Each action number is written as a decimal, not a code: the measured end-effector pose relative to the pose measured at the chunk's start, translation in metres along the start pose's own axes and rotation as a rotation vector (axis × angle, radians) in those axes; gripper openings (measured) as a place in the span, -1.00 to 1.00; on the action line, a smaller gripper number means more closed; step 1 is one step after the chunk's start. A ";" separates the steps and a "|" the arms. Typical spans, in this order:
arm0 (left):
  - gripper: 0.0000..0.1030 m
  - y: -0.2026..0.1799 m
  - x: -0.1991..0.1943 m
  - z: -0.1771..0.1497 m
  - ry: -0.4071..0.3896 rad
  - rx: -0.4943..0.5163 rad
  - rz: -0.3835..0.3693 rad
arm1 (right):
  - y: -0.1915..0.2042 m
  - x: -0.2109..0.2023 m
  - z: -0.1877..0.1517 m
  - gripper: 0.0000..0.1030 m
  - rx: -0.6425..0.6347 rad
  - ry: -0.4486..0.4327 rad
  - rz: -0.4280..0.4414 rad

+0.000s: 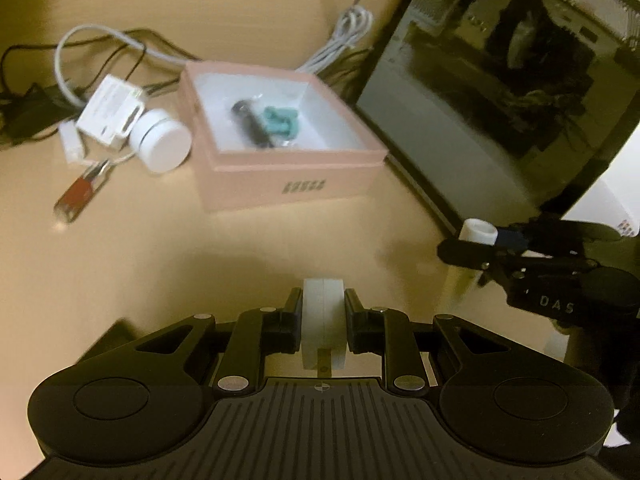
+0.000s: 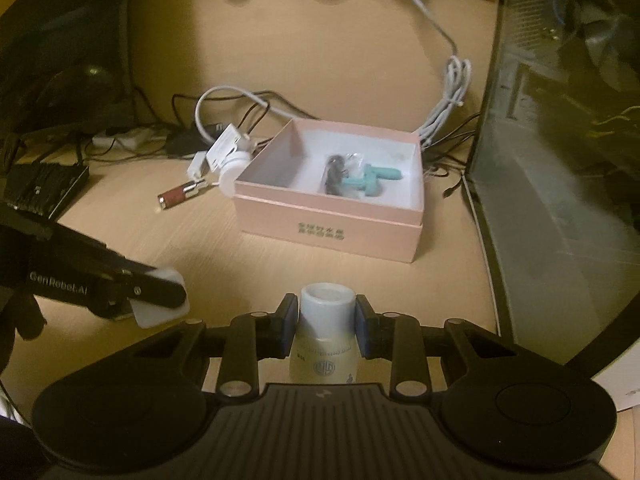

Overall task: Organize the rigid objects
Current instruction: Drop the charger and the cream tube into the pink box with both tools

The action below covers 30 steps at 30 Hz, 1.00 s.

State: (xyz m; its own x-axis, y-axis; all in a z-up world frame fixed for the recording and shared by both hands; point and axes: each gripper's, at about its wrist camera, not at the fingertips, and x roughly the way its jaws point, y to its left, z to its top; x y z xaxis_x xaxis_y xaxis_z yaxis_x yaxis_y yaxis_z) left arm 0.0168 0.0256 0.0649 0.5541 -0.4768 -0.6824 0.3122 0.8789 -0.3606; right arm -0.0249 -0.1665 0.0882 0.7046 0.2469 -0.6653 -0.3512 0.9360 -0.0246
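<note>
An open pink box (image 1: 280,176) (image 2: 332,232) sits mid-desk, holding a teal plastic piece (image 1: 280,120) (image 2: 370,180) and a dark bagged item (image 1: 250,120) (image 2: 334,174). My left gripper (image 1: 323,316) is shut on a flat white case (image 1: 323,320), held on edge above the desk; it also shows in the right wrist view (image 2: 160,300). My right gripper (image 2: 327,320) is shut on a small white bottle (image 2: 326,332), also seen in the left wrist view (image 1: 478,232). Both are in front of the box.
Left of the box lie a white round jar (image 1: 162,142) (image 2: 232,168), a white adapter (image 1: 110,110), a red lipstick (image 1: 78,196) (image 2: 180,196) and tangled cables (image 1: 100,40). A dark glass-sided case (image 1: 500,92) (image 2: 560,160) stands on the right. A black device (image 2: 48,190) lies at left.
</note>
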 end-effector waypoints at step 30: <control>-0.50 0.102 0.017 0.094 -0.179 -0.294 0.235 | -0.034 0.078 0.083 0.26 0.086 -0.005 -0.057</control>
State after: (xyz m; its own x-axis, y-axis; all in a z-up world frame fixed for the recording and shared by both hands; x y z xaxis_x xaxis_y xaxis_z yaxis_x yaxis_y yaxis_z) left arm 0.1307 0.1062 0.0767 0.7173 -0.2349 -0.6560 -0.0579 0.9181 -0.3920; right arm 0.0937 -0.1583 0.0992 0.7252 0.1935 -0.6609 -0.2563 0.9666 0.0017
